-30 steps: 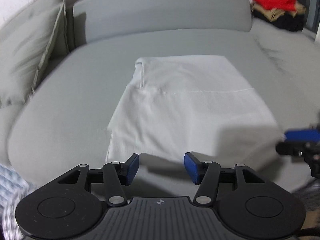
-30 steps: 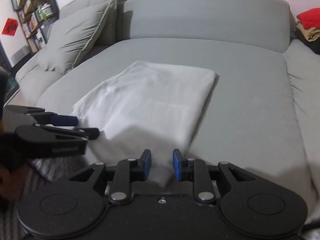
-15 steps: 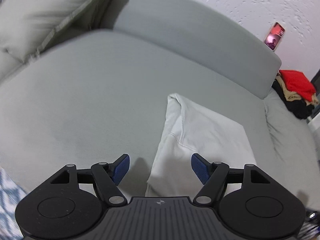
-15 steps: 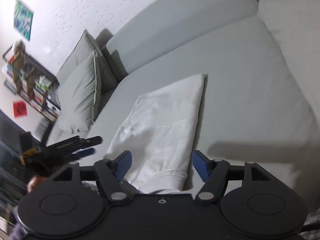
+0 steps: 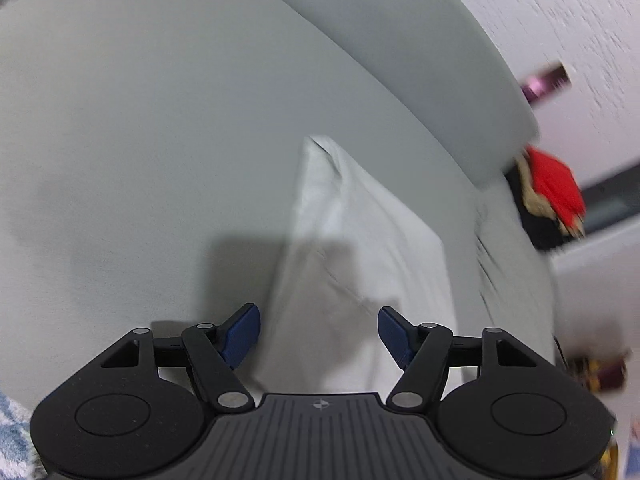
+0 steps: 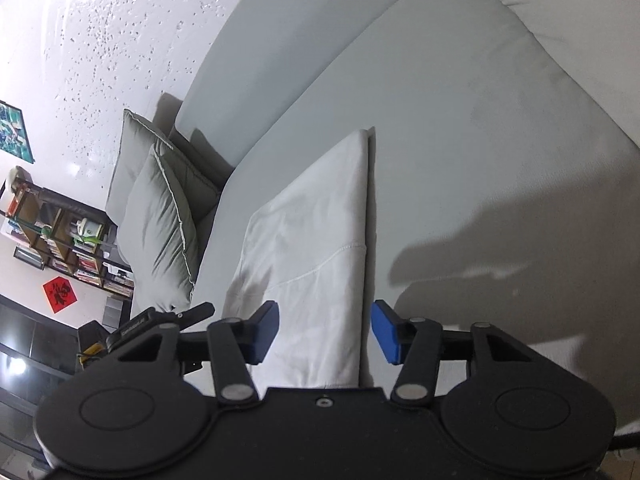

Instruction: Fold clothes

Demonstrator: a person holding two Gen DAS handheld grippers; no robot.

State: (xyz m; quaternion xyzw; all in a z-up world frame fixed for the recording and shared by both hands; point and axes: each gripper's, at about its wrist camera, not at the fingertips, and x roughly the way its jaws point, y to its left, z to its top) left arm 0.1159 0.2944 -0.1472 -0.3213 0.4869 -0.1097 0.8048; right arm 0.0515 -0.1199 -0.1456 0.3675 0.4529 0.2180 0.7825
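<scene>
A white folded garment [image 5: 352, 264] lies flat on the grey sofa seat [image 5: 140, 140]. My left gripper [image 5: 319, 334] is open, its blue pads straddling the garment's near left edge just above it. In the right wrist view the same garment [image 6: 320, 248] runs away from me, a stitched hem across it. My right gripper [image 6: 326, 332] is open over the garment's near right edge, one pad over the cloth, the other over the seat [image 6: 480, 160]. The left gripper [image 6: 160, 320] shows at the lower left there.
The sofa backrest [image 5: 360, 40] runs behind the garment. A pile of red and dark clothes [image 5: 552, 196] sits at the far right. Grey cushions [image 6: 160, 220] lean at the sofa's left end. A bookshelf [image 6: 60, 240] stands beyond them.
Both grippers have opened wide and tilted down close over the garment's near corners. Both views have rolled and swung towards the sofa back.
</scene>
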